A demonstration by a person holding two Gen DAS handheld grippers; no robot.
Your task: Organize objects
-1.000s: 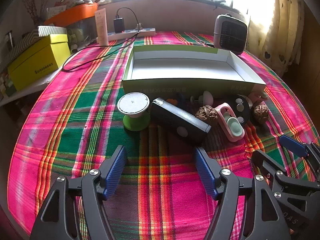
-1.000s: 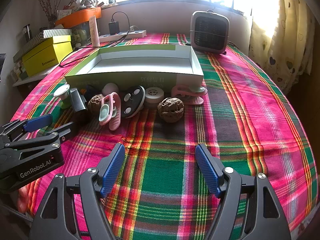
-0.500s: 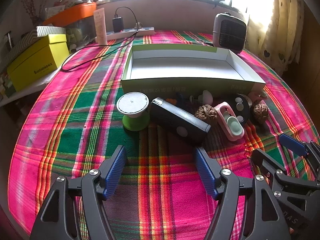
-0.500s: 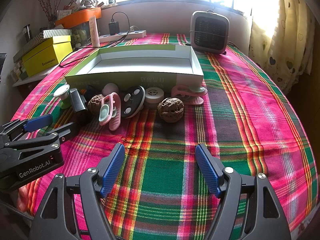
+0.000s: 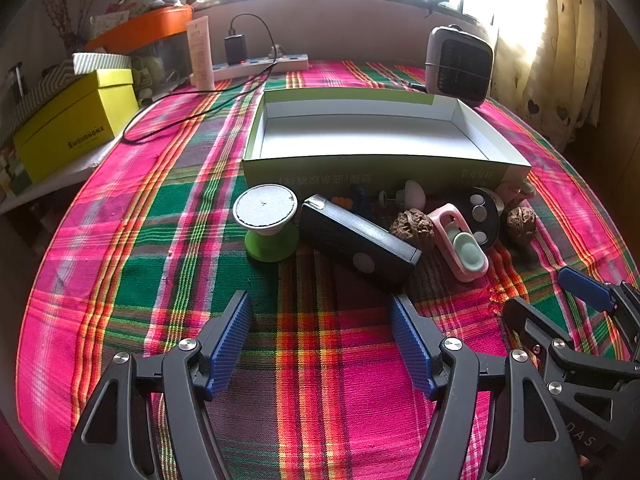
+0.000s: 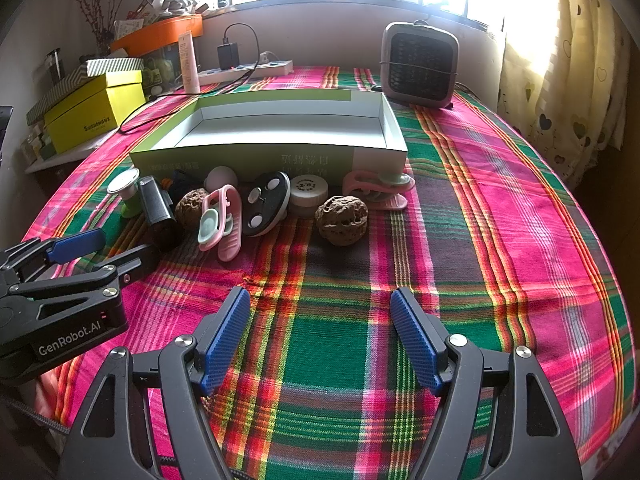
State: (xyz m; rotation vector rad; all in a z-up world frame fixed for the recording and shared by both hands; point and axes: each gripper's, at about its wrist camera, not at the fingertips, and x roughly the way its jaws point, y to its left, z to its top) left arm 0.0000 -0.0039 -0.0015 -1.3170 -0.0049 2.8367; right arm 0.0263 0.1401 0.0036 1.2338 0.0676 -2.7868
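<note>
Left wrist view: left tongs [image 5: 320,344] low over the plaid table [image 5: 132,264], level, pointing toward the window, blue pads [image 5: 230,344] spread wide apart, nothing between them. Ahead of the tongs, apart from them: green spool [image 5: 267,222], black case [image 5: 358,246] lying at a slant just beside it, a walnut [image 5: 412,226] touching the case's far end, pink clip [image 5: 460,242], black round disc [image 5: 482,214], second walnut [image 5: 520,220]. All lie in a row along the near wall of the open white box [image 5: 372,168], outside it. Right tongs [image 5: 576,300] enter at lower right edge, near the pink clip.

Right wrist view: right tongs [image 6: 320,336] low over table, level, pads apart, holding nothing. Bigger walnut [image 6: 342,214] straight ahead, well beyond the tips. White cap [image 6: 308,194] behind it, second pink clip [image 6: 378,188] to its right, against the box [image 6: 256,160]. Left tongs [image 6: 100,252] at left edge, tips just beside the black case [image 6: 160,210]; jaws apart.
</note>
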